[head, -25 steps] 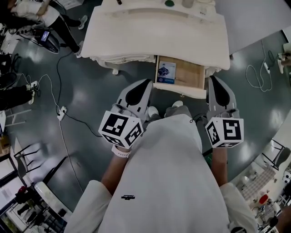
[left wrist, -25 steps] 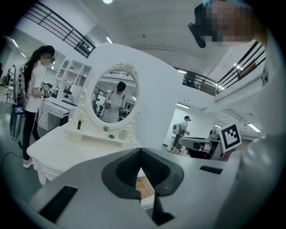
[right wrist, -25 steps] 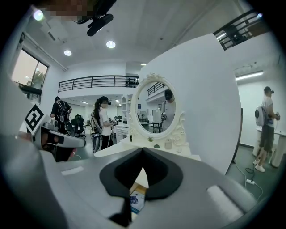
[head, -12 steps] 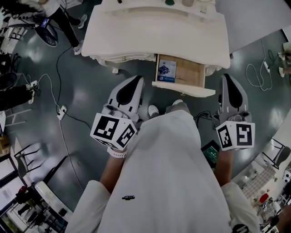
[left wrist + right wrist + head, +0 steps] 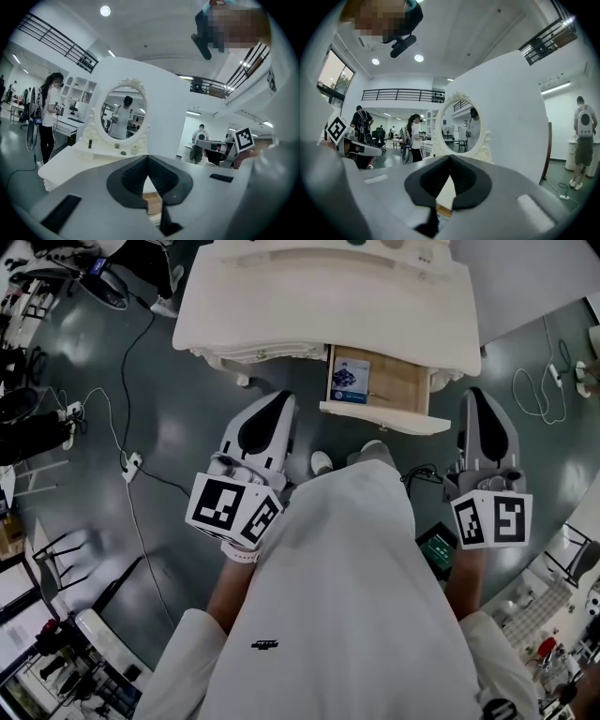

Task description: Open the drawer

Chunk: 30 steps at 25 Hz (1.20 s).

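Observation:
The white dressing table (image 5: 281,306) stands at the top of the head view. Its drawer (image 5: 401,390) is pulled out, the white front panel (image 5: 384,417) towards me, with a blue and white booklet (image 5: 350,377) lying in its left half. My left gripper (image 5: 278,401) hangs shut and empty to the left of the drawer front, apart from it. My right gripper (image 5: 478,394) is shut and empty too, just right of the drawer's right corner. In both gripper views the jaws meet at the tips, left gripper (image 5: 148,157) and right gripper (image 5: 450,157), pointing towards the table's oval mirror (image 5: 123,115).
Cables and a power strip (image 5: 131,465) lie on the grey floor at the left. A dark device (image 5: 437,549) sits on the floor by my right side. My feet (image 5: 321,462) stand below the drawer. People stand in the room behind the table, among them one by a desk (image 5: 48,117).
The right gripper has shifted to the right, away from the drawer's corner, and the left one slightly to the left. The drawer stays equally far out.

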Each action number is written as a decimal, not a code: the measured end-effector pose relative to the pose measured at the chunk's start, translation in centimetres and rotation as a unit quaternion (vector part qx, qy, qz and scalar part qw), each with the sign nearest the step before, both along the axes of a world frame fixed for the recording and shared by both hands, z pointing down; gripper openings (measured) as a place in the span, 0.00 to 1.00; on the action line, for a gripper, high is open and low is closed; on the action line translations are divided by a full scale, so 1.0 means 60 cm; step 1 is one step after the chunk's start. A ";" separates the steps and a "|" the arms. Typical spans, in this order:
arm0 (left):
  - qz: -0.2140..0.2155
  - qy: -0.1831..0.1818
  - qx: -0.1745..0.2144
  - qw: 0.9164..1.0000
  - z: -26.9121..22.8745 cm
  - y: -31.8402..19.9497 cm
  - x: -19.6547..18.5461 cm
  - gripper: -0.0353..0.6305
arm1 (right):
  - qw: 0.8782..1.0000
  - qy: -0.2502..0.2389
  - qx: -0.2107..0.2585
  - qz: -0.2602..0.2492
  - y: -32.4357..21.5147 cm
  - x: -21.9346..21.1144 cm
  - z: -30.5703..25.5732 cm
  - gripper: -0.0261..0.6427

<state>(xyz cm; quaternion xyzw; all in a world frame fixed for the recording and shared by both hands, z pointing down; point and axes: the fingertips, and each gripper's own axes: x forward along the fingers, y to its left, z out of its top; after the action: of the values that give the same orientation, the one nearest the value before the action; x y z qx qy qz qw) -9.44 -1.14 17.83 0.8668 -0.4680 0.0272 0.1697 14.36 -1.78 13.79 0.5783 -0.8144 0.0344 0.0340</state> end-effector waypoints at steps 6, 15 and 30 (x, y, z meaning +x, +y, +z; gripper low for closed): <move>0.000 0.003 0.001 1.000 -0.003 0.003 -0.011 0.07 | 1.000 -0.005 -0.002 -0.010 0.001 -0.017 -0.001 0.06; 0.004 0.009 0.000 1.000 -0.001 0.005 -0.014 0.07 | 1.000 0.009 -0.013 -0.024 0.017 -0.034 0.007 0.06; 0.004 0.016 -0.007 1.000 0.006 0.009 -0.020 0.07 | 1.000 0.009 -0.013 -0.022 0.020 -0.042 0.004 0.06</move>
<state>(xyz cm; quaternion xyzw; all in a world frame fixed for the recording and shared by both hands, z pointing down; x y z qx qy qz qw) -10.67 -0.62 18.18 0.8677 -0.4616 0.0171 0.1836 11.83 -0.60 14.05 0.5604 -0.8258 0.0387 0.0497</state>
